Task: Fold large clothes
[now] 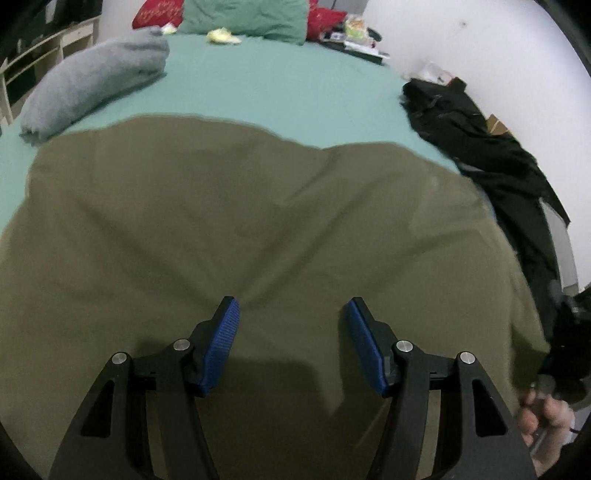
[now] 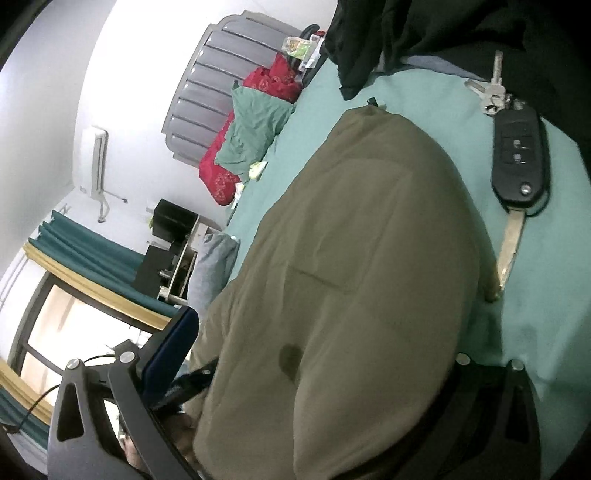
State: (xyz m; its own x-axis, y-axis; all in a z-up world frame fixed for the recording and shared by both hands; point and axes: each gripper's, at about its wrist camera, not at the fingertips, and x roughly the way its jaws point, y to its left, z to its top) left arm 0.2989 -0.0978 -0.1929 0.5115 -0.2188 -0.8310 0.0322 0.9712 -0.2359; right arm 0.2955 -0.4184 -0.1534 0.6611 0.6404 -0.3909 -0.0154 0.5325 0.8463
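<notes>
Olive garment (image 1: 258, 221) is lying spread on the bed (image 1: 277, 85), directly ahead of and under the left gripper (image 1: 291, 314), whose fingers are sitting apart, gripping nothing. Right gripper (image 2: 325, 369) is straddling a garment fold w/ fingers apart; whether it's gripping, cannot tell.

Right claw (image 2: 317, 369): one finger hidden under olive garment (image 2: 351, 258); grip state indeterminable. Garment's near edge cut off by frame. Black clothing (image 2: 424, 29): cropped at top. Hand (image 1: 546, 417): partly out of frame.
</notes>
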